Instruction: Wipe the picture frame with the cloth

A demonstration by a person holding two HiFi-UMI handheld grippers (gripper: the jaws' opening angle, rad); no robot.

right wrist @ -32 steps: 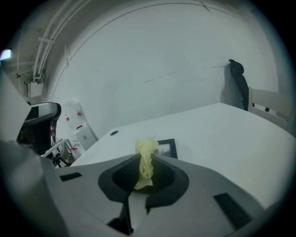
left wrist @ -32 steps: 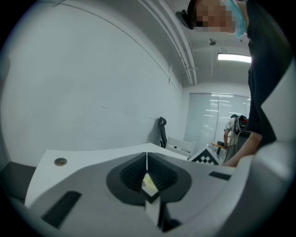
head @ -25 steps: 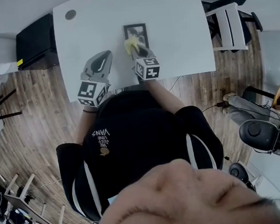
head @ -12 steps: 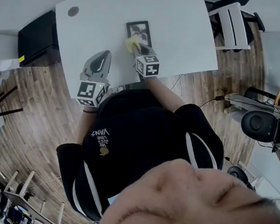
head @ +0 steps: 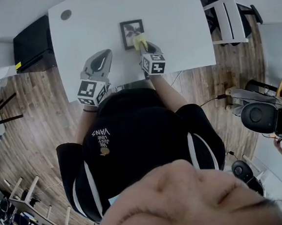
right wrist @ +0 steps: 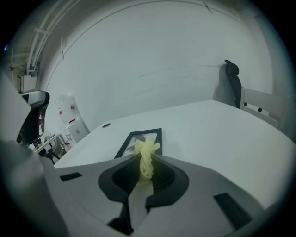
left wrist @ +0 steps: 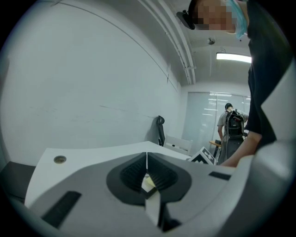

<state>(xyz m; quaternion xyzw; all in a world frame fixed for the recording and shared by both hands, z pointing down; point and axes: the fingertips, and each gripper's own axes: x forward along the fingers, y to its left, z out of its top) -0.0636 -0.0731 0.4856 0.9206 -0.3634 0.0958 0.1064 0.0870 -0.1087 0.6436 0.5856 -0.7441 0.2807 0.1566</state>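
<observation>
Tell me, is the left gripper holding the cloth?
No, the yellow cloth is pinched in the right gripper, while the left gripper is shut on nothing.

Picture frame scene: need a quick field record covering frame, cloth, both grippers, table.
picture frame: black, lying flat on the table, picture side up
cloth: yellow, bunched, over the frame's near right corner; contact unclear
right gripper: shut on the cloth, at the frame
left gripper: shut, holds nothing, left of the frame and apart from it
table: white, with a round grommet near its far left corner
</observation>
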